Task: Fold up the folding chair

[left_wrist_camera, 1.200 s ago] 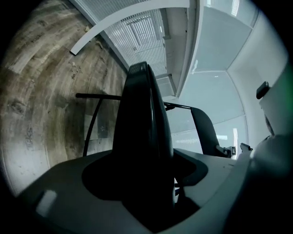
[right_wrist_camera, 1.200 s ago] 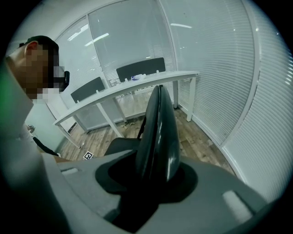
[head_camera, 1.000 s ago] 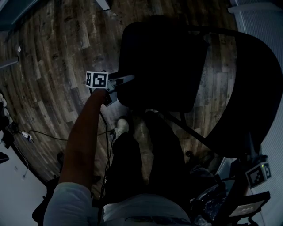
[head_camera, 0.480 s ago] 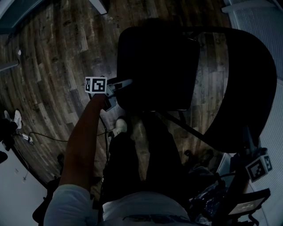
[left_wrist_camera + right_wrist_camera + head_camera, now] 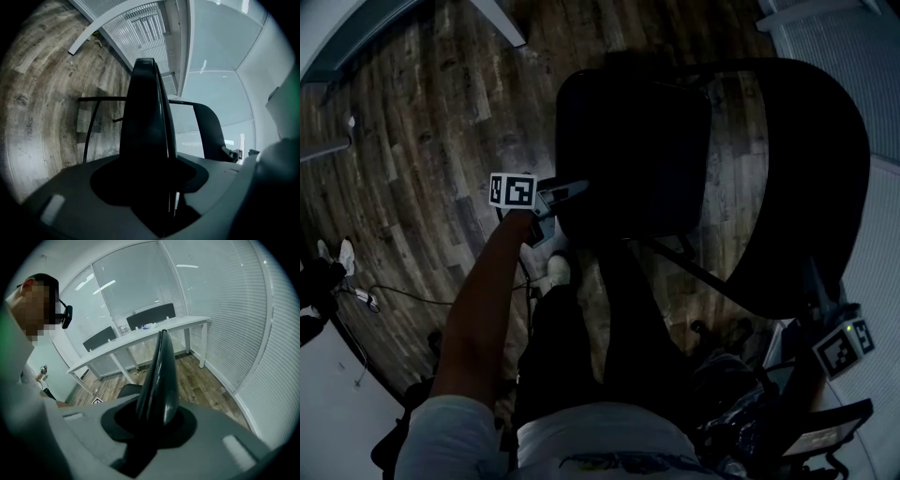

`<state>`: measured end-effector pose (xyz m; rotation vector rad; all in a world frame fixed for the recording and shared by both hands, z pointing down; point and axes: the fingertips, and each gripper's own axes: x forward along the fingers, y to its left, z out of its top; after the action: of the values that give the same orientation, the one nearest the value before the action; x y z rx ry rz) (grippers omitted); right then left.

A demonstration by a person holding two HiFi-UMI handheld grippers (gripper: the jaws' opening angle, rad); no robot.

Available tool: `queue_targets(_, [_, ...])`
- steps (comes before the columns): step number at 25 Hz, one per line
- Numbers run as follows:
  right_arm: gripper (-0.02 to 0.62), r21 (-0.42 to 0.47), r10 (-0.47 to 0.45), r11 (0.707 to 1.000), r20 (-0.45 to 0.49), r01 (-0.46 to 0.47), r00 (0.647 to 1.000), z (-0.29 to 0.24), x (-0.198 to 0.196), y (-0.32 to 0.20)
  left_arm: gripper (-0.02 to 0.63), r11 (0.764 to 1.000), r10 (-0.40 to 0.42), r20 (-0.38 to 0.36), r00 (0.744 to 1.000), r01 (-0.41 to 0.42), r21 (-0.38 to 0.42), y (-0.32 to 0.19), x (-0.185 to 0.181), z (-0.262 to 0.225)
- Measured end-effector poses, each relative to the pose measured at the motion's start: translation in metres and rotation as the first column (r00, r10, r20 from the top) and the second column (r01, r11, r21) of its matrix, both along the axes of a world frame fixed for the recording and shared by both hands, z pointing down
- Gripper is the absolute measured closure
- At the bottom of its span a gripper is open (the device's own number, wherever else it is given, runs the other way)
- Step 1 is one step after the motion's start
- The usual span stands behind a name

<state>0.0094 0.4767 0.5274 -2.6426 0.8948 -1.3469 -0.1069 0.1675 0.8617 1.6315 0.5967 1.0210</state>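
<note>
One folding chair [image 5: 633,150] is seen, standing on the wooden floor [image 5: 422,141] just in front of the person's legs. Two grippers are counted, each with one marker cube: the left cube [image 5: 513,190] and the right cube [image 5: 844,345]. In the right gripper view one white table [image 5: 140,333] is shown, with two dark chair backs [image 5: 151,315] behind it.

The left gripper [image 5: 572,188] is held at the left edge of the chair's seat [image 5: 619,112], its tip touching or just beside that edge (which of the two cannot be told in the dark). Its jaws are pressed together with nothing between them. The right gripper [image 5: 162,336] is likewise clenched and empty; in the head view only its cube and body are seen, at the lower right, its jaws being out of sight there.

The chair is rendered almost black in the head view, so hinges and legs can hardly be made out, and much of the frame is covered by the seat. A thin black tube [image 5: 96,99] of the frame is seen in the left gripper view.

The seat's broad face is turned up toward the camera. The curved backrest [image 5: 811,187] lies at the picture's right, its long axis running from top to bottom.
</note>
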Motion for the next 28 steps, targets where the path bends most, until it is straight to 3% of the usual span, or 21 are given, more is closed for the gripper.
queue_targets(13, [0.523,-0.052,-0.032,0.998,-0.024,0.031,0.999,-0.037,0.000,0.001,0.408,0.998,0.063,0.035,0.997,-0.064,0.028,0.045,0.007,-0.068])
queue_targets(21, [0.523,-0.012,0.001,1.000,-0.009,-0.001,1.000,-0.045,0.002,0.011,0.411,0.994,0.068,0.055,0.996,-0.072,0.077,0.066,0.016,-0.087])
queue_targets(28, [0.523,-0.028,-0.002,1.000,-0.015,0.002,1.000,-0.053,0.001,0.007,0.414,0.989,0.071,0.090,0.993,-0.082,0.125,0.080,0.021,-0.101])
